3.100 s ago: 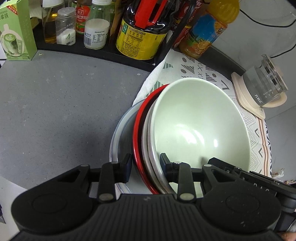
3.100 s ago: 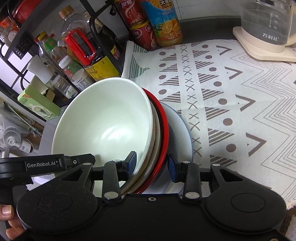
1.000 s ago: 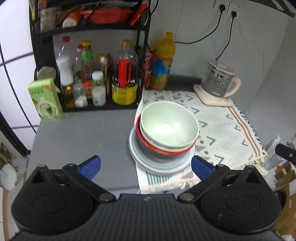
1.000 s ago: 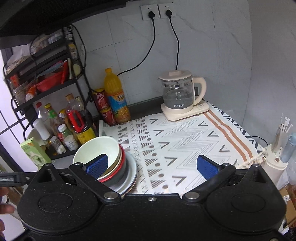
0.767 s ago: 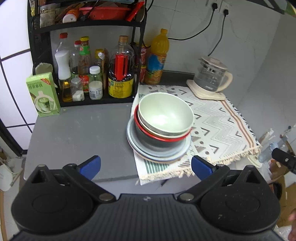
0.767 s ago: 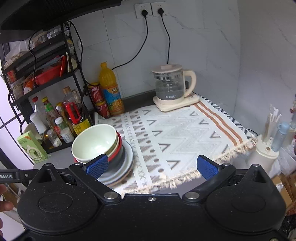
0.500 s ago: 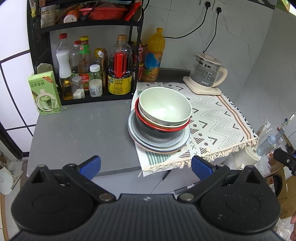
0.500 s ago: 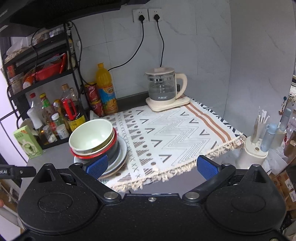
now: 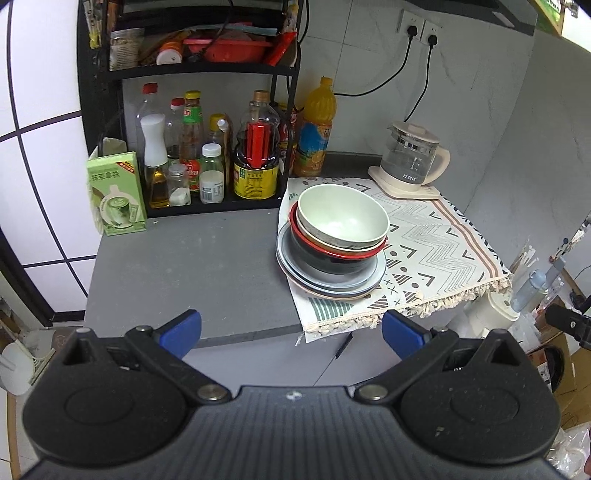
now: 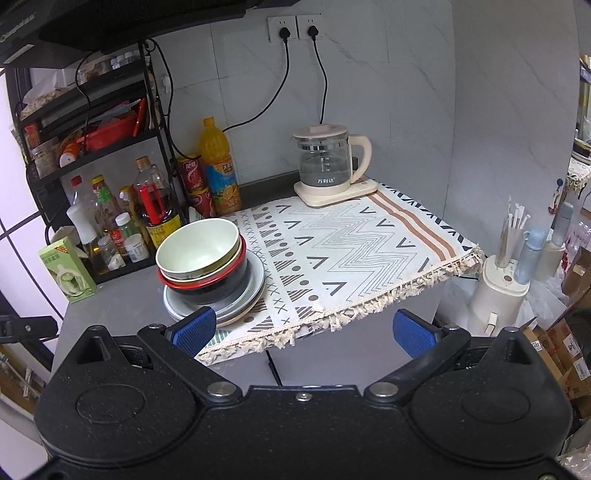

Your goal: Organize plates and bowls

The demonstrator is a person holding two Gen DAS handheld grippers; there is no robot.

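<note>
Closest to me, my left gripper [image 9: 291, 332] hangs in front of the counter edge with its blue-padded fingers [image 9: 180, 331] spread wide and nothing between them. My right gripper [image 10: 304, 330] is the same: wide open, empty, held off the front of the counter. Just past them is the grey counter [image 9: 177, 266] and the fringed edge of a patterned cloth [image 10: 369, 251] that covers its right part. The dishes sit in one stack where the cloth's left edge meets the bare counter: a pale green bowl [image 9: 341, 216] on top, nested in a beige bowl [image 10: 241, 248], then a red-rimmed black bowl [image 9: 328, 258], all on a grey-blue plate [image 9: 332, 282] with another plate under it. To the left of the stack I see a green carton [image 9: 114, 195] standing on the counter. Behind it is a black rack [image 9: 192, 70] crowded with bottles and jars, with an orange drink bottle [image 10: 218, 170] beside it. Farthest back on the cloth stands a glass kettle [image 10: 327, 162] on its cream base, below two wall sockets [image 10: 295, 27].
</note>
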